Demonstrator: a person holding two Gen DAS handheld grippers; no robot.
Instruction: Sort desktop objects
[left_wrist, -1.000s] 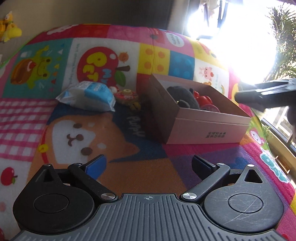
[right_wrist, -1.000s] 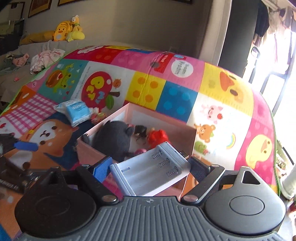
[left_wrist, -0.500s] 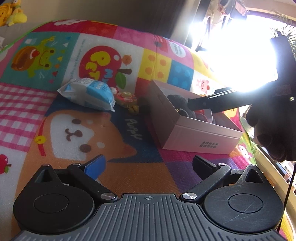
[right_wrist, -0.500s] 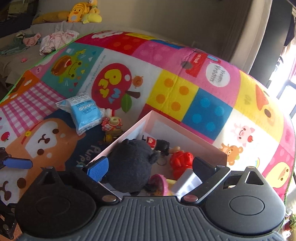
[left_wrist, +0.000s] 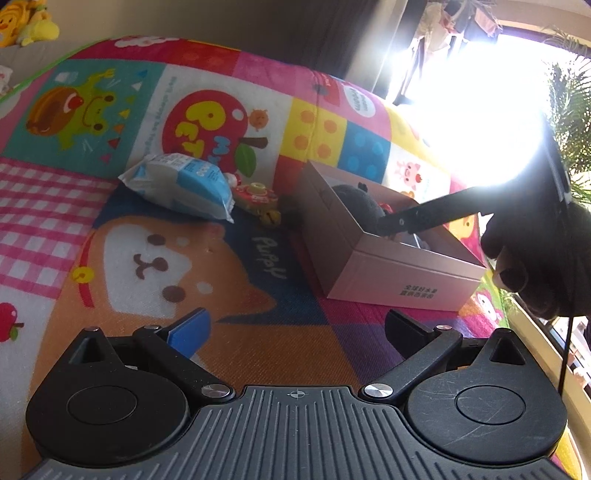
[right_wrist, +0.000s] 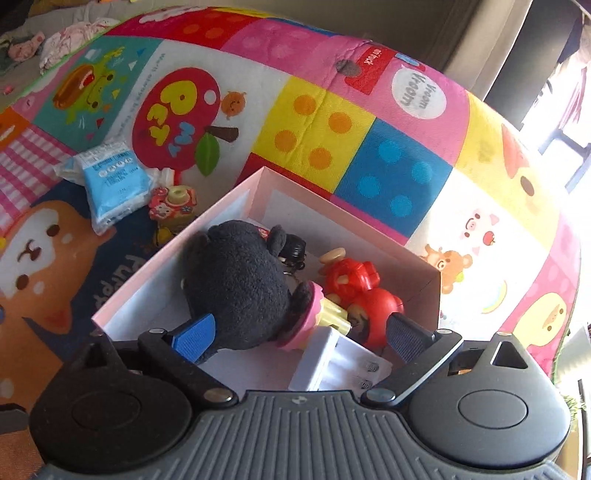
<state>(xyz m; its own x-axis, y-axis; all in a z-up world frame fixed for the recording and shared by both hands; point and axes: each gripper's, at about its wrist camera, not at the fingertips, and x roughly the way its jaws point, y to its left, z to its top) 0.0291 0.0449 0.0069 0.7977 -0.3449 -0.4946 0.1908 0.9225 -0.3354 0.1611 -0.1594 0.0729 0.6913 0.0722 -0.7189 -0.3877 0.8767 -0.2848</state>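
A pink cardboard box (right_wrist: 332, 201) stands on the colourful play mat. In it lie a black plush toy (right_wrist: 236, 284), a red toy (right_wrist: 354, 284), a pink cupcake-like toy (right_wrist: 314, 317) and a white battery holder (right_wrist: 332, 362). My right gripper (right_wrist: 301, 332) hovers over the box's near end, open, with the battery holder lying loose below and its pads touching nothing. In the left wrist view the box (left_wrist: 399, 273) sits ahead to the right, and the right gripper's dark finger (left_wrist: 424, 218) reaches into it. My left gripper (left_wrist: 297, 325) is open and empty, low over the mat.
A blue and white tissue pack (left_wrist: 181, 184) and a small red toy camera (left_wrist: 255, 194) lie on the mat left of the box. A gloved hand (left_wrist: 535, 266) holds the right gripper. Bright window glare fills the upper right. Plush toys sit far behind the mat.
The right gripper moved forward and down over the box, spread its jaws and let go of the white battery holder, which now lies inside. The left gripper stayed nearly still.
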